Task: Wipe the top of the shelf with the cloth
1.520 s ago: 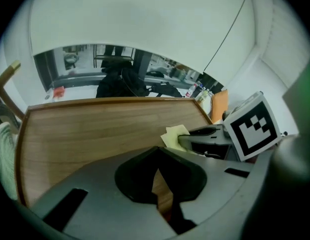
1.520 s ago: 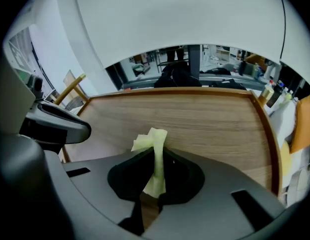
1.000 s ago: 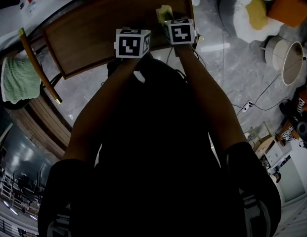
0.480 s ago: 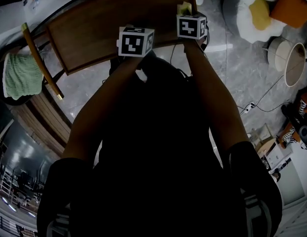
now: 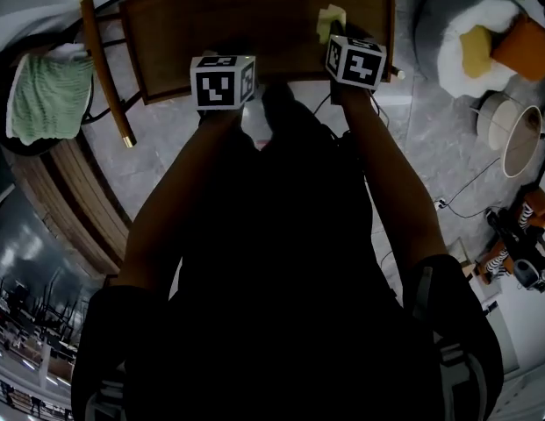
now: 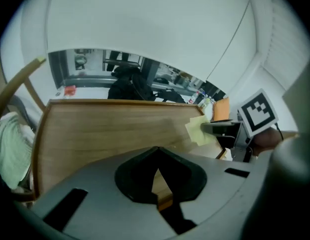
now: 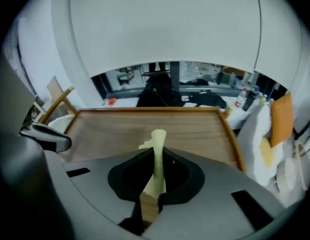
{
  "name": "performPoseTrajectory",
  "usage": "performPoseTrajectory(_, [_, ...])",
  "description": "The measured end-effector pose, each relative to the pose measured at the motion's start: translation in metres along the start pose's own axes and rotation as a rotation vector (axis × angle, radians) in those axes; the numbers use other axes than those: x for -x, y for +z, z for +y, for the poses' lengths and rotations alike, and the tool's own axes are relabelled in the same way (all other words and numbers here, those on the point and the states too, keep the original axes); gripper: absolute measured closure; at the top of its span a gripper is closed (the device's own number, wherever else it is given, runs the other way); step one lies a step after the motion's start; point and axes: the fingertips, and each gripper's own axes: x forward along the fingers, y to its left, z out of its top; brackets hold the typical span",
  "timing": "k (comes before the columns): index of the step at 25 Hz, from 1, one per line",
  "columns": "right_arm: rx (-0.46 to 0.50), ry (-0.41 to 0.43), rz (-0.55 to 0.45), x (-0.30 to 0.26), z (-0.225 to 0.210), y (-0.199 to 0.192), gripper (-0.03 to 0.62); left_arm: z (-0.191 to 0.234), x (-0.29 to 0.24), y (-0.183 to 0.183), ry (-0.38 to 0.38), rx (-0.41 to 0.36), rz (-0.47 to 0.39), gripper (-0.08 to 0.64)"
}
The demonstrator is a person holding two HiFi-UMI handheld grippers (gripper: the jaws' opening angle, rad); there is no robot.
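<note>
The shelf's brown wooden top point(image 5: 254, 20) lies ahead of me. A pale yellow cloth point(image 5: 331, 17) rests on its right part, just beyond my right gripper's marker cube point(image 5: 354, 61). In the right gripper view the cloth point(image 7: 157, 156) stands pinched between the jaws of my right gripper point(image 7: 155, 171), which is shut on it. My left gripper point(image 6: 157, 181) is shut with nothing in it and hovers at the shelf's front edge point(image 6: 115, 129); its cube point(image 5: 222, 82) is left of the right one. From the left gripper view, the cloth point(image 6: 199, 130) lies flat on the wood.
A green towel point(image 5: 39, 95) hangs over a wooden chair rail point(image 5: 105, 68) at the left. To the right are a white beanbag point(image 5: 456, 24) with a yellow cushion, an orange cushion point(image 5: 522, 46) and a round basket point(image 5: 513, 121). Cables run across the grey floor.
The right gripper carried the cloth toward the shelf's right edge, then back a little to the left. The left gripper stayed at the front edge. My head view shifted.
</note>
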Motion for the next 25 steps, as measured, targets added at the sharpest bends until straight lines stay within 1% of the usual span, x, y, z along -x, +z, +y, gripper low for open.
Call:
performPoseTrajectory(2, [0.025,0.120,-0.024,-0.002,0.066,0.004,0.549,0.026,0.025,-0.004,0.013,0.039,-0.015,0.548])
performPoseTrajectory(5, [0.030,0.271,-0.041,-0.005,0.162,0.004,0.549,0.061,0.070,-0.006,0.029,0.041,-0.050,0.549])
performPoseTrajectory(8, [0.026,0.369,-0.020,-0.009,0.247,-0.008,0.549,0.101,0.112,-0.013,0.063,0.024,-0.067,0.549])
performPoseTrajectory(12, [0.048,0.452,0.032,-0.018,0.336,-0.032,0.549,0.149,0.149,-0.027,0.092,0.053,-0.077,0.548])
performPoseTrajectory(15, [0.046,0.484,0.071,-0.026,0.383,-0.050,0.549,0.177,0.171,-0.032,0.119,0.058,-0.104,0.549])
performPoseTrajectory(18, [0.056,0.494,0.100,-0.035,0.412,-0.064,0.549,0.199,0.184,-0.037,0.132,0.076,-0.116,0.548])
performPoseTrajectory(20, [0.084,0.491,0.109,-0.042,0.426,-0.070,0.549,0.208,0.188,-0.039,0.129,0.077,-0.117,0.549])
performPoseTrajectory(22, [0.123,0.470,0.124,-0.049,0.434,-0.077,0.549,0.212,0.190,-0.042,0.124,0.070,-0.116,0.549])
performPoseTrajectory(25, [0.198,0.440,0.115,-0.052,0.442,-0.075,0.549,0.214,0.192,-0.049,0.112,0.070,-0.108,0.549])
